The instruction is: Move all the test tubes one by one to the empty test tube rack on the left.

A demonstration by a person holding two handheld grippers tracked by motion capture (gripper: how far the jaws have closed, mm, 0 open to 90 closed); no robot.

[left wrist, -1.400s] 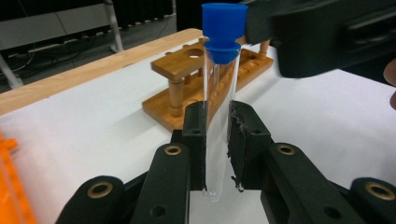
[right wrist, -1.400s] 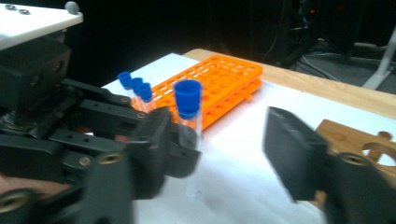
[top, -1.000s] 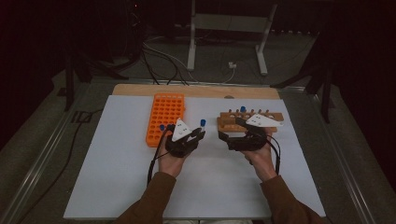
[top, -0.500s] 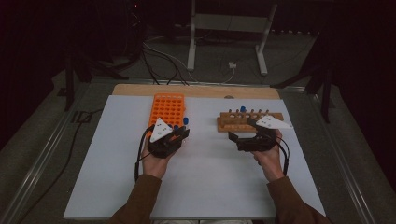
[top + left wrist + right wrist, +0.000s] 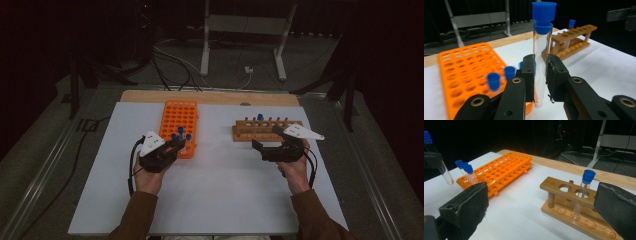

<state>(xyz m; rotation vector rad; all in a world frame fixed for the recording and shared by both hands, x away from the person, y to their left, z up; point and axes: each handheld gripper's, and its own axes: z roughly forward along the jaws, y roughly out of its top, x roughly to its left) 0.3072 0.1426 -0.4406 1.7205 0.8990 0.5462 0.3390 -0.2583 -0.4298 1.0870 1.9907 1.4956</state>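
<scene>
Clearly the left gripper (image 5: 540,75) is clamped on a clear tube (image 5: 541,65) with a blue cap, held upright just off the near corner of the orange rack (image 5: 180,122), at about seven o'clock from the rack's middle; three capped tubes (image 5: 502,76) already stand in its near holes. The step appears to be seating this tube in a free hole; it should stay vertical, its round tip set over the hole before lowering, clear of the neighbouring caps. The right gripper (image 5: 272,148) hangs wide open and empty, at six o'clock of the wooden rack (image 5: 574,205), where one capped tube (image 5: 582,192) remains.
</scene>
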